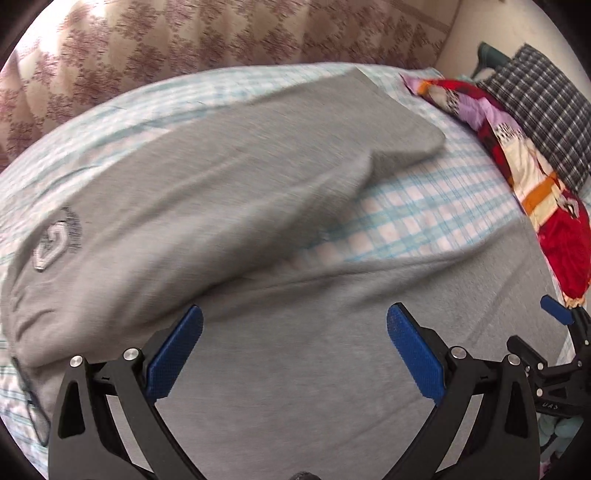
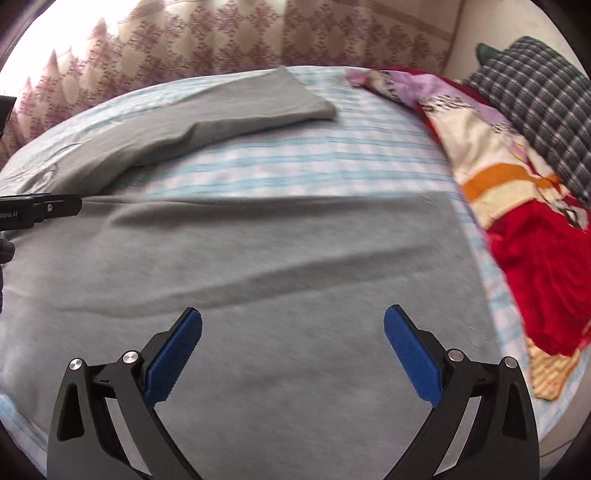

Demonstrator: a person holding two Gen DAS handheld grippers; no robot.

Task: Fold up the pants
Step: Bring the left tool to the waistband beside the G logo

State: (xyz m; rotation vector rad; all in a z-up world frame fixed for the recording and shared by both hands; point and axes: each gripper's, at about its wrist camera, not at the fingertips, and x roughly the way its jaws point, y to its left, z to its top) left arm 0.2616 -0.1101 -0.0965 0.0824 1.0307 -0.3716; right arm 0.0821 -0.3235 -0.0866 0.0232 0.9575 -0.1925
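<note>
Grey pants (image 1: 229, 192) lie spread on a bed with a blue-and-white checked sheet (image 1: 424, 206). One leg runs toward the far edge, the other lies across the near side; a logo (image 1: 55, 240) shows at the left. The pants also fill the right wrist view (image 2: 280, 258), the far leg (image 2: 236, 114) angled away. My left gripper (image 1: 295, 332) is open and empty just above the near leg. My right gripper (image 2: 293, 332) is open and empty above the same leg. The right gripper's tip shows at the left wrist view's right edge (image 1: 557, 314).
A red, orange and purple patterned quilt (image 2: 535, 240) is bunched along the bed's right side, with a dark plaid pillow (image 2: 546, 103) behind it. A patterned curtain (image 2: 258, 33) hangs beyond the far edge. The left gripper's body (image 2: 37, 210) shows at the left edge.
</note>
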